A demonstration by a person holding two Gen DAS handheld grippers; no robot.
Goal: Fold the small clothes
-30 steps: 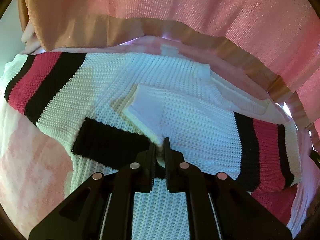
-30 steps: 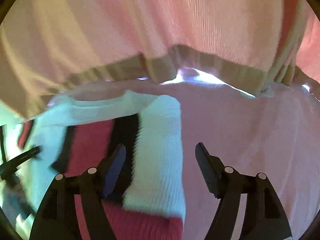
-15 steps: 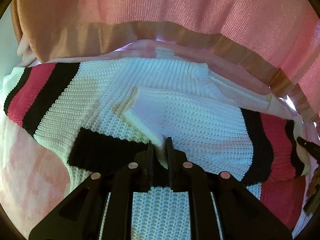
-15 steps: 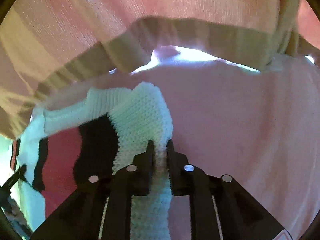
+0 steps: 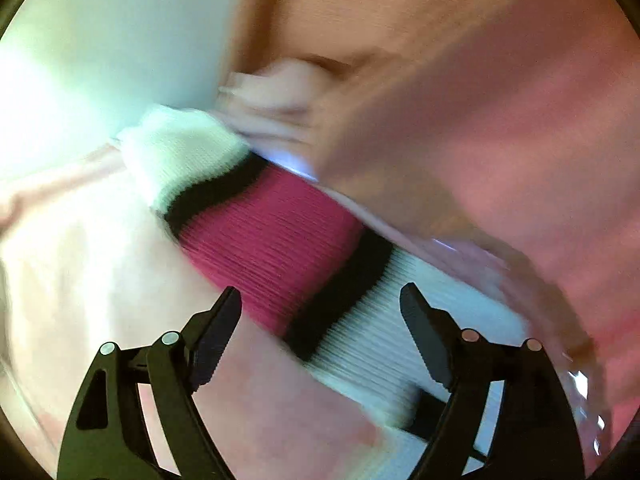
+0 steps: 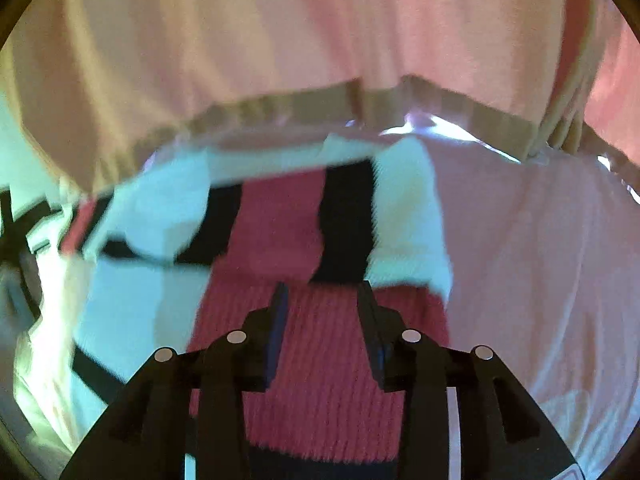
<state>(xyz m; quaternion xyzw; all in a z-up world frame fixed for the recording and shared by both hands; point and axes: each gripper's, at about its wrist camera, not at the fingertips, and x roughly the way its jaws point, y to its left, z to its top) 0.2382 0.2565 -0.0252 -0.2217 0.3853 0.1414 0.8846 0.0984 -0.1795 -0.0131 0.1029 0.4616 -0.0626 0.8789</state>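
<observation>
A small knit sweater, white with black and pink-red stripes, lies on a pale pink cloth. In the left wrist view its striped sleeve runs diagonally ahead of my left gripper, which is open and empty just above it. In the right wrist view the sweater fills the middle, with a folded striped sleeve on top. My right gripper is open, its jaws apart over the pink-red band, holding nothing. Both views are motion blurred.
The pale pink cloth covers the surface around the sweater. A pink curtain with a tan hem hangs close behind. A pale wall shows at the far left in the left wrist view.
My left gripper let go of the white sweater fold, opened and swung left to the striped sleeve. My right gripper released the sleeve end and opened; the sleeve now lies folded over the body.
</observation>
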